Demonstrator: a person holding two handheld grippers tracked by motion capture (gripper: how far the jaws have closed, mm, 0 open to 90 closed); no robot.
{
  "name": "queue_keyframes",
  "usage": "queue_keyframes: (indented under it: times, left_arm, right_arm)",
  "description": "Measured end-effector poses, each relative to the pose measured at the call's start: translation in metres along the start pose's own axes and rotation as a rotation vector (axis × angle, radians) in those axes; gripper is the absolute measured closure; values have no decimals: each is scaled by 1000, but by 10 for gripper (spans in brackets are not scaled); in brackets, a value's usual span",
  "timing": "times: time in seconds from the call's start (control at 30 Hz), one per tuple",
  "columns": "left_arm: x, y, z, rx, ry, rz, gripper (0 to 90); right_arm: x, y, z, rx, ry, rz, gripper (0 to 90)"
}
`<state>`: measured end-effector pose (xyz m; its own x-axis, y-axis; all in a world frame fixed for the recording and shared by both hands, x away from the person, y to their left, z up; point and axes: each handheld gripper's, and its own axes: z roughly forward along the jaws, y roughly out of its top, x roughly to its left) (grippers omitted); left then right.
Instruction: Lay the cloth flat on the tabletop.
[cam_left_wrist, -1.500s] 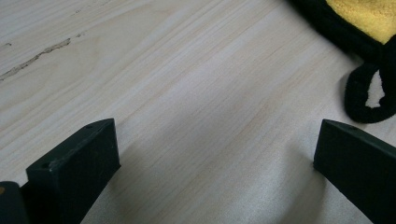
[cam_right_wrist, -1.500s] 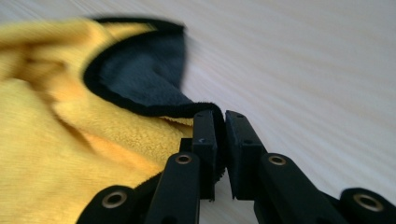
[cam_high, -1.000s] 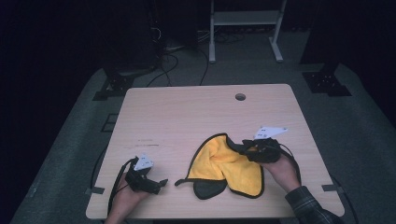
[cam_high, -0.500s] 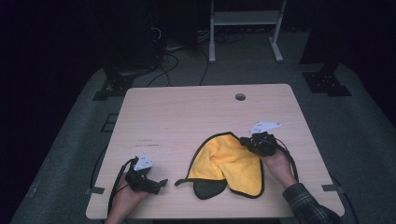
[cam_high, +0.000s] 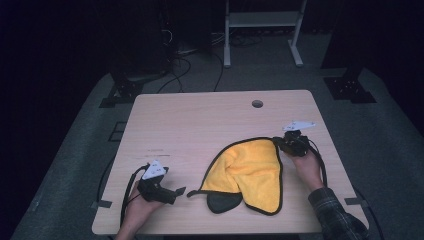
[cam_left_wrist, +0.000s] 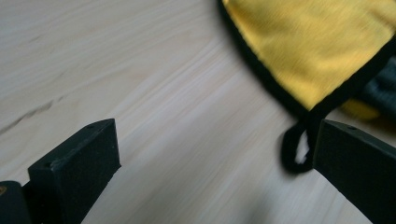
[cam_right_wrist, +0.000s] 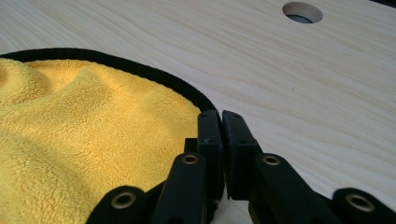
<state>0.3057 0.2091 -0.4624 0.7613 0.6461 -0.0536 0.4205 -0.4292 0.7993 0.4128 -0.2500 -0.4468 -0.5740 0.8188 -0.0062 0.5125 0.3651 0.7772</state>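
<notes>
High view shows the yellow cloth (cam_high: 252, 172) lying on the table (cam_high: 200, 125) between the two grippers. The right gripper (cam_high: 287, 144) has its jaws pressed together at the cloth's far right corner; whether they pinch the hem, I cannot tell. The left gripper (cam_high: 177, 191) is wide open, with the cloth's small loop (cam_left_wrist: 295, 148) just beside one jaw, so I think this hand is nearer to take it.

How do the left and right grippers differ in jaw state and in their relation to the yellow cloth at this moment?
The left gripper has its jaws wide apart; the right gripper has its jaws pressed together. The left gripper holds nothing, with the yellow cloth and its black hanging loop lying just ahead of it; the right gripper is shut on the cloth's black-trimmed far corner. Both are hand-held low over the wooden table.
</notes>
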Motion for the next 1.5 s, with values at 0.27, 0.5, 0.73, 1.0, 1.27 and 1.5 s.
queue_keyframes:
  times: [0.27, 0.5, 0.73, 1.0, 1.27, 1.5]
  left_arm:
    - [-13, 16, 31, 35, -57, 7, 0]
    - [-16, 20, 43, 57, -51, -3, 0]
    - [-25, 21, 58, 119, 16, 44, 0]
    - [-30, 19, 57, 122, 10, 70, 145]
    - [-22, 17, 48, 105, 7, 66, 458]
    - [-14, 18, 45, 109, 31, 30, 677]
  right_arm:
    - [4, 1, 1, 6, 4, -20, 855]
    - [7, 1, 1, 9, 12, -28, 855]
    - [9, 2, 0, 8, 13, -33, 855]
    - [9, 2, -1, 5, 14, -39, 855]
    - [8, 2, -3, 5, 14, -31, 855]
    - [7, 1, -4, 5, 16, -28, 855]
